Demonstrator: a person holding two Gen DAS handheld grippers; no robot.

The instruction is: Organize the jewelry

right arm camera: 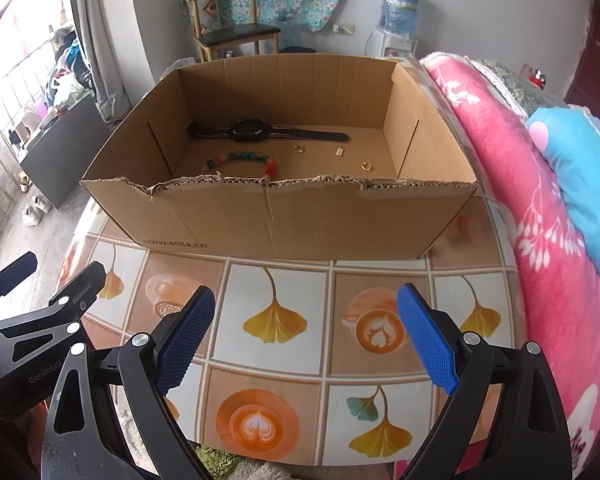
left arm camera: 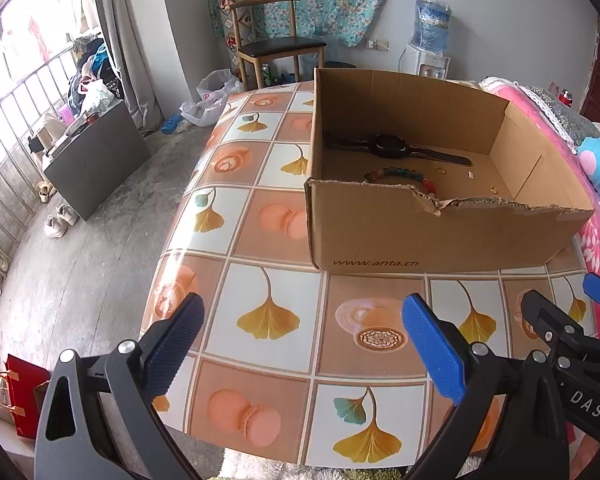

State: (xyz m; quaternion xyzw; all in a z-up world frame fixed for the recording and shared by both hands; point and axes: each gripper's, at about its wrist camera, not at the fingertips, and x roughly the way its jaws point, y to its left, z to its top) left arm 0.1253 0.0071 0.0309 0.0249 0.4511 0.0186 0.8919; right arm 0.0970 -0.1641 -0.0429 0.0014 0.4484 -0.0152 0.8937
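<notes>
We find both grippers, left (left arm camera: 300, 344) and right (right arm camera: 306, 336), jaws apart and empty, held over the table (right arm camera: 284, 296) short of the box (right arm camera: 284, 220). Inside lie a watch (right arm camera: 260, 130), bead bracelet (right arm camera: 240, 160) and two rings (right arm camera: 299, 150) (right arm camera: 366, 166). We judge the rings likely to slip from wide pads; the torn front wall obstructs entry, and the bedding (right arm camera: 520, 184) crowds the right.

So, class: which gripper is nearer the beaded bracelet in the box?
Left, narrowly. The bracelet lies toward the box's left end; the left gripper sits nearly before it, the right gripper further right.
</notes>
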